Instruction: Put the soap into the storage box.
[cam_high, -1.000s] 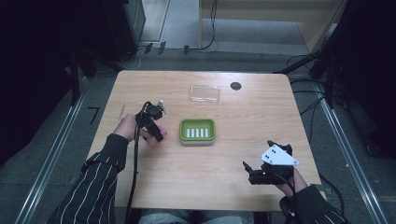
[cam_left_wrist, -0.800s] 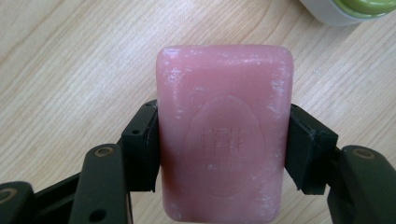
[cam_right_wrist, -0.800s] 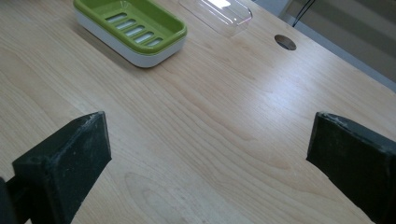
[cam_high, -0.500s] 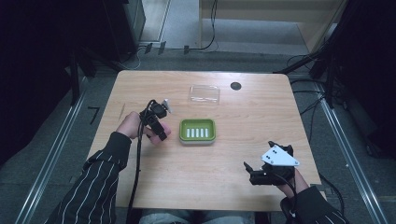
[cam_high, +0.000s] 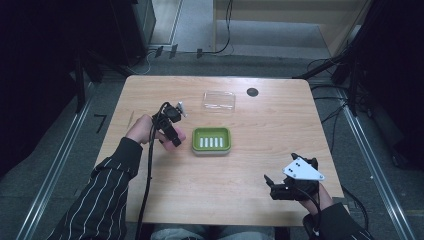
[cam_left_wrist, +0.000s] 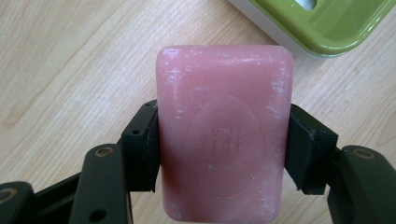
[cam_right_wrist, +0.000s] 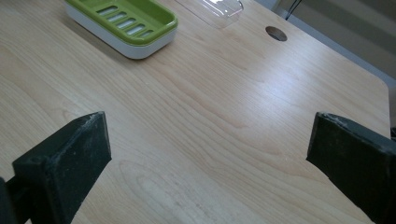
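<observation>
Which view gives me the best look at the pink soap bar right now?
The left gripper view: the soap bar sits large and close, clamped at both sides by the left gripper, its embossed stamp visible. The high view shows just a small pink patch at that gripper, beside the green soap dish.

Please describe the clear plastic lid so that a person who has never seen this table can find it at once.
Start at the wooden table and go to its far edge, to the small dark round hole. Just left of the hole lies the clear plastic lid, beyond the green soap dish. It alone is transparent, with the wood showing through.
</observation>
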